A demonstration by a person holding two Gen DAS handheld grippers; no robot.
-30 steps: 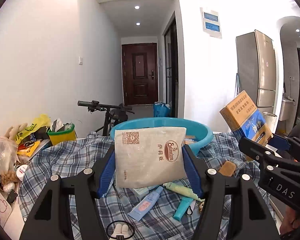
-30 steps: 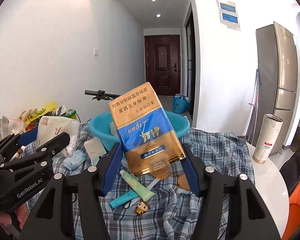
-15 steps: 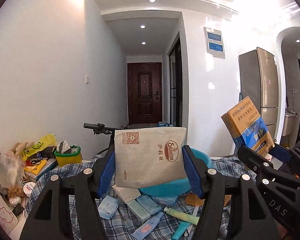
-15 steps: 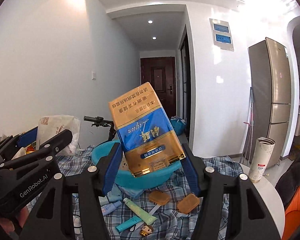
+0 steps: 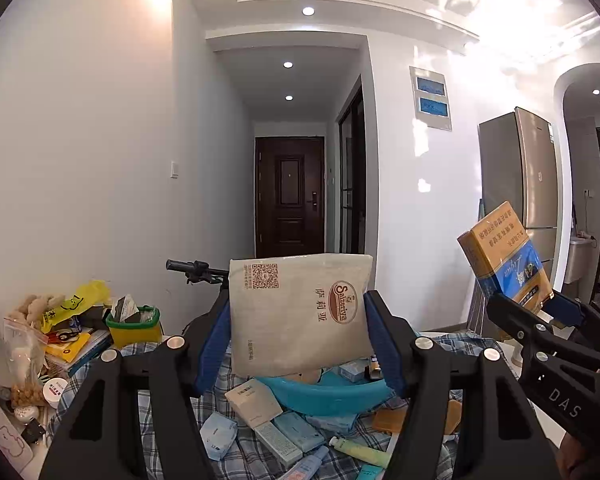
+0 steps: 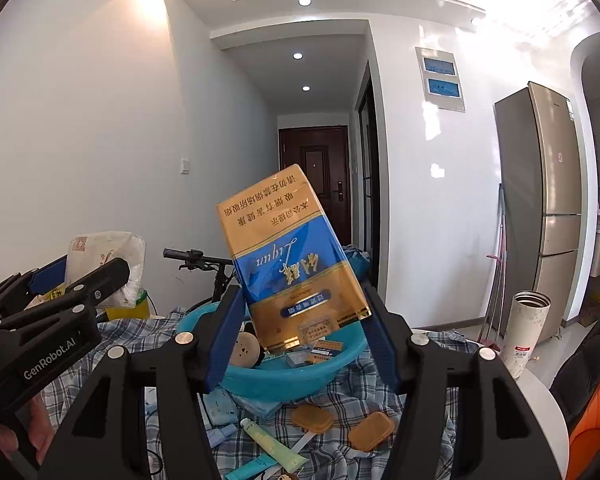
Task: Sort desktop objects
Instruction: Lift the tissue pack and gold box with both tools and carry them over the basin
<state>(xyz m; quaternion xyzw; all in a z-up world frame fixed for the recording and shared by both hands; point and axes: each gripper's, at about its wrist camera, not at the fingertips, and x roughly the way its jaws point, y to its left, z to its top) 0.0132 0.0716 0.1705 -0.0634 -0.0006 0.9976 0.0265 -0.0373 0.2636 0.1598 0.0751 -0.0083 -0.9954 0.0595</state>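
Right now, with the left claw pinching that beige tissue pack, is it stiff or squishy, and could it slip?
The beige tissue pack looks soft: its edges bulge between the left claw fingers, so it probably squashes. It is likely light for its size. The smooth-looking wrapper might slide if the grip loosens.

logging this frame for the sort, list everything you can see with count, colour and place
wet-wipe pack: 1, beige, held in left gripper
cigarette carton: 1, gold and blue, tilted, held in right gripper
basin: 1, light blue, on the cloth, small boxes inside
checked cloth: 1, blue-white, covers the table
brown pads: 2, tan, on the cloth before the basin
tube: 1, pale green, near edge of cloth
yellow bin: 1, green rim, far left
cylinder: 1, white, right on the table
left gripper: 1, black, blue jaws
right gripper: 1, black, blue jaws
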